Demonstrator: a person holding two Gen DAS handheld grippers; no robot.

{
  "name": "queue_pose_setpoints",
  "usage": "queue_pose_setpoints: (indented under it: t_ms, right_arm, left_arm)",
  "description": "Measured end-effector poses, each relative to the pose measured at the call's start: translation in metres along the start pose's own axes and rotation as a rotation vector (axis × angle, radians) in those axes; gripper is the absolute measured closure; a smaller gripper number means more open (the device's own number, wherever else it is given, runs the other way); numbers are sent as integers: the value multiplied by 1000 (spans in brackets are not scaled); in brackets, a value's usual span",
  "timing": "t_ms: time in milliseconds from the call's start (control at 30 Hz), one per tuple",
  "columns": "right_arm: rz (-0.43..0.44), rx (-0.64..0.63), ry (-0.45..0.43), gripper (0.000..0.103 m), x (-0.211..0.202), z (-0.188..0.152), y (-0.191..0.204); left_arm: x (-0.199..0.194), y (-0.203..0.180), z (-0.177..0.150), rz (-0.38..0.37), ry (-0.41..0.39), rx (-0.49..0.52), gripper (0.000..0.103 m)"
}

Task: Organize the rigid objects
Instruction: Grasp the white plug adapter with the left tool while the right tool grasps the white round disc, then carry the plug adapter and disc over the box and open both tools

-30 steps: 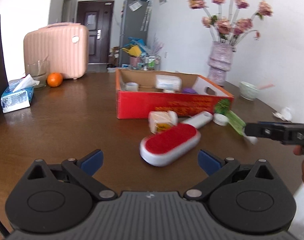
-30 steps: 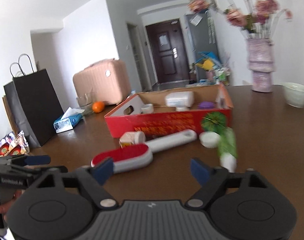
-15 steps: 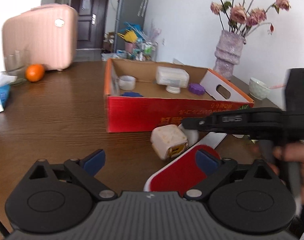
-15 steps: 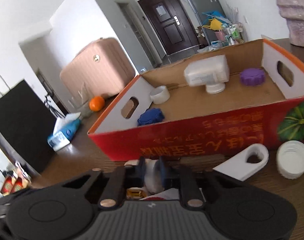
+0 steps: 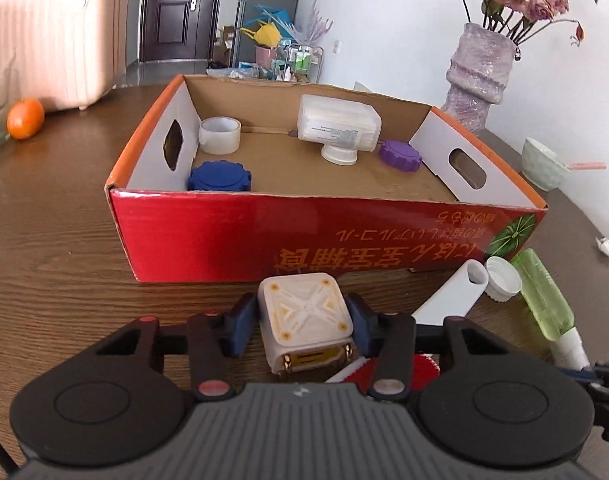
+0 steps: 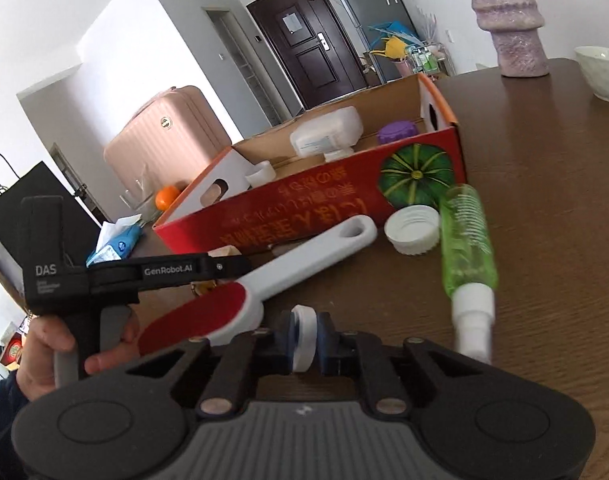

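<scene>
A cream cube (image 5: 306,322) with a gold-coloured base sits on the table in front of the red cardboard box (image 5: 232,232). My left gripper (image 5: 302,316) is closing on it, pads against both its sides. My right gripper (image 6: 306,336) grips a thin white disc (image 6: 303,334) on edge, its jaws easing slightly. Ahead lie a red-and-white lint brush (image 6: 288,272), a white cap (image 6: 412,230) and a green spray bottle (image 6: 466,240). The box holds a tape roll (image 5: 219,134), a blue lid (image 5: 218,176), a white jar (image 5: 338,128) and a purple lid (image 5: 399,155).
A purple vase (image 5: 480,84) with flowers and a pale bowl (image 5: 544,164) stand at the back right. An orange (image 5: 24,118) and a pink suitcase (image 5: 52,60) are at the back left. A tissue pack (image 6: 116,244) and a black bag (image 6: 32,200) stand further left.
My left gripper moved forward to the cream cube and closed around it. My right gripper closed on the white disc, then drew back from the box and rolled.
</scene>
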State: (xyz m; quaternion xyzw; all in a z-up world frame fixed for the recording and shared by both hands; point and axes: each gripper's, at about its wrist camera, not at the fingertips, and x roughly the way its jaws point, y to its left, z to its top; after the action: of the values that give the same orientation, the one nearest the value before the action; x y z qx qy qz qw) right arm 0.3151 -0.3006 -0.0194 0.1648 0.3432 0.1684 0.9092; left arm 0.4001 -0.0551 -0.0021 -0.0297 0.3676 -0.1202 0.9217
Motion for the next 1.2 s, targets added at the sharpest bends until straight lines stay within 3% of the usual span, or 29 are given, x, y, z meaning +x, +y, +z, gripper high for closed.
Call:
queue_pose_setpoints:
  t_ms: [67,133,200,233,367,500,800,1033,1200]
  right_arm:
    - [-92,-114,-16,87,1,-5,11]
    - [-111,-193,-46,82,-3,-10,22]
    - [-83,-231,-56,58,-4,-13,29]
    - [-80,-251,-57,55,-2,-14,32]
    - [-127,-309,-40,55,7,-18,42]
    - [-163,-330,-23,65,10,-23,45]
    - [-133,-370,-105,66,-49,-45,69]
    - [-140,-352,-176,65,-93,-54,78]
    - [-135,-345,-205,65,-99,-40,75]
  left_arm:
    - [-6,-5,0,34,-12,28,64]
    - [-16,-5,-1,55,-42,47,64]
    - [-27,-4,-3,59,-58,38,64]
    - [-34,-3,-4,61,-63,31,64]
    - [-65,-1,-10,81,-106,28,64]
    - [-98,1,-21,96,-146,33,64]
    - [-166,-6,-64,74,-182,29,64]
    - [-194,-13,-81,57,-206,29,64]
    - [-190,-8,-63,-17,-214,10,64]
